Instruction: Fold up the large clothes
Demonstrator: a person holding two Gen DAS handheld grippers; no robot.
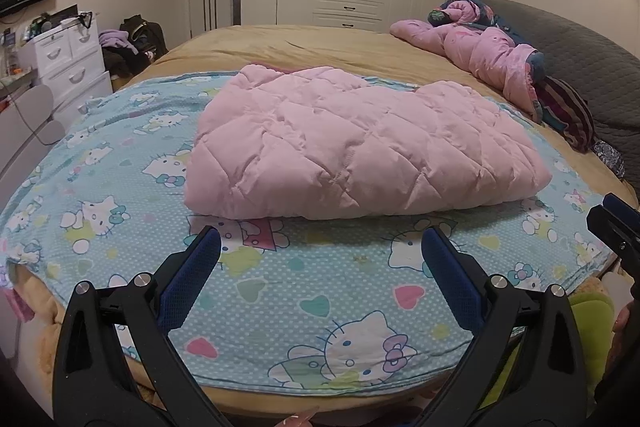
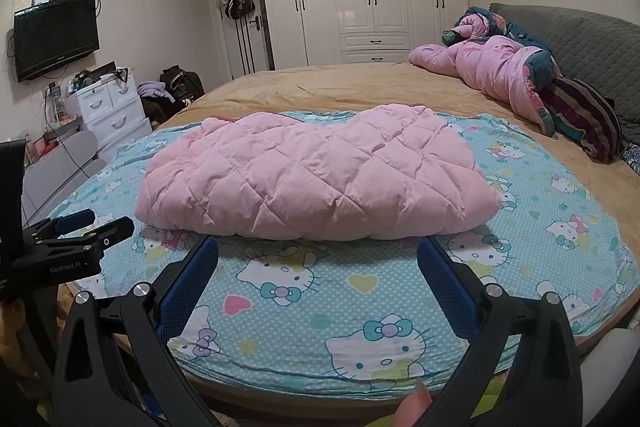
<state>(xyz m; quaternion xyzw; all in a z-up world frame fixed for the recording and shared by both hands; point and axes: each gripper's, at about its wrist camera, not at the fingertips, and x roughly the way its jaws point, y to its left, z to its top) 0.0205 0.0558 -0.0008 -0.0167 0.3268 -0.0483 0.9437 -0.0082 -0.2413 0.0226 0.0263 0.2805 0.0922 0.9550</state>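
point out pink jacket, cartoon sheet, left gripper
pink jacket (image 1: 360,147): left wrist view, middle of quilted top.
cartoon sheet (image 1: 328,291): left wrist view, bare patch before the jacket.
left gripper (image 1: 320,247): left wrist view, midway between open fingertips.

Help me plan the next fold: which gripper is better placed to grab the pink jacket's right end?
Probably the right gripper: open, it faces the pink jacket near that end, while the left gripper sits farther left.
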